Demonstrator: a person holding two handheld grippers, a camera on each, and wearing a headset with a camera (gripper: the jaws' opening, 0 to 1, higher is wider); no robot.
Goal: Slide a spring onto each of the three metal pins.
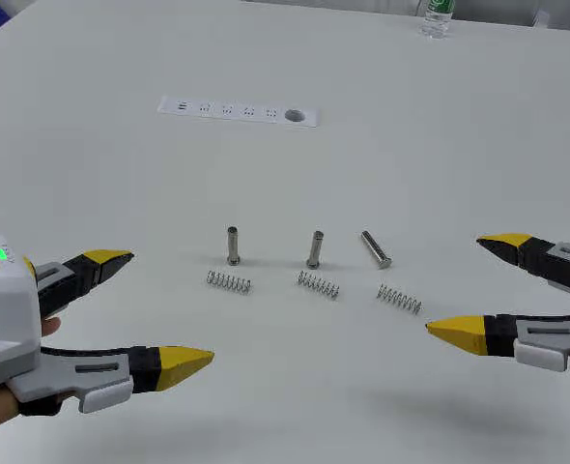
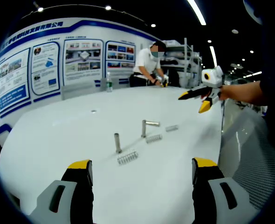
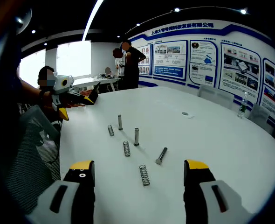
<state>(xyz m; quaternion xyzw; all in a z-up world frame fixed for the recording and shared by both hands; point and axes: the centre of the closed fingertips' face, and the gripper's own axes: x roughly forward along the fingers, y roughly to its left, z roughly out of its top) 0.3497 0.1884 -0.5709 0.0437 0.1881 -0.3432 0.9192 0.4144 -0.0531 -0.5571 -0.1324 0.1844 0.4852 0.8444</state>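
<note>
Three metal pins are in a row on the white table. The left pin (image 1: 233, 246) and middle pin (image 1: 315, 249) stand upright; the right pin (image 1: 375, 249) lies on its side. In front of each lies a spring: left spring (image 1: 229, 281), middle spring (image 1: 318, 284), right spring (image 1: 399, 298). My left gripper (image 1: 159, 307) hovers open at the lower left, apart from the parts. My right gripper (image 1: 467, 288) hovers open at the right, a little beyond the right spring. Both hold nothing. The pins and springs also appear past the open jaws: a pin (image 2: 117, 143), a spring (image 3: 144, 175).
A white power strip (image 1: 237, 110) is set into the table behind the pins. A water bottle (image 1: 437, 17) stands at the far edge. People stand at another table (image 3: 93, 81) in the background. A mesh chair (image 3: 30, 154) sits beside the table.
</note>
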